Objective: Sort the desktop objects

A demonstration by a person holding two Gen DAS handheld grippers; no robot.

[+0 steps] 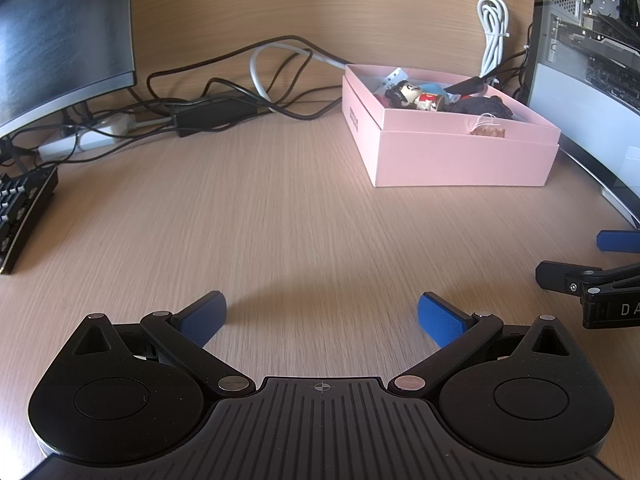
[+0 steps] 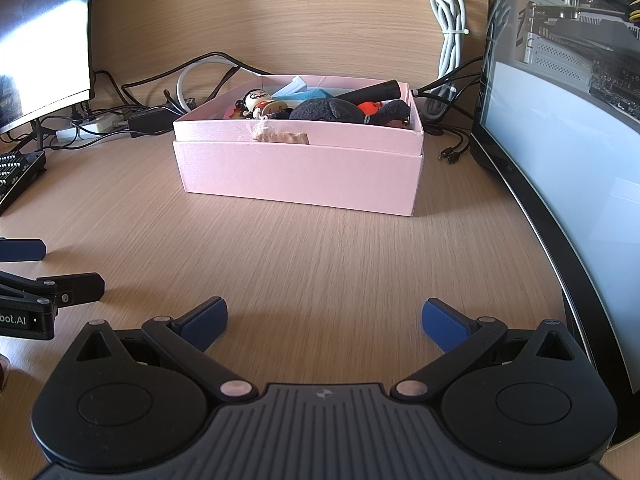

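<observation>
A pink box [image 1: 460, 156] [image 2: 296, 176] stands on the wooden desk near the back wall. Inside it lie a small doll figure [image 1: 416, 98] [image 2: 258, 104], a dark plush toy [image 2: 328, 110], a black cylinder [image 2: 372, 90], a light blue piece [image 2: 300, 90] and something red-orange [image 2: 370, 108]. My left gripper [image 1: 322, 318] hovers open over bare desk, well short of the box, nothing between its blue pads. My right gripper [image 2: 324, 320] is open too, facing the box from in front. Each gripper shows at the edge of the other's view.
A monitor [image 1: 60, 32] and a keyboard [image 1: 24, 208] sit at the left, with a power strip and tangled black cables [image 1: 208, 104] behind. A coiled white cable [image 2: 450, 32] hangs on the wall. A glass-sided computer case [image 2: 560, 140] stands along the right.
</observation>
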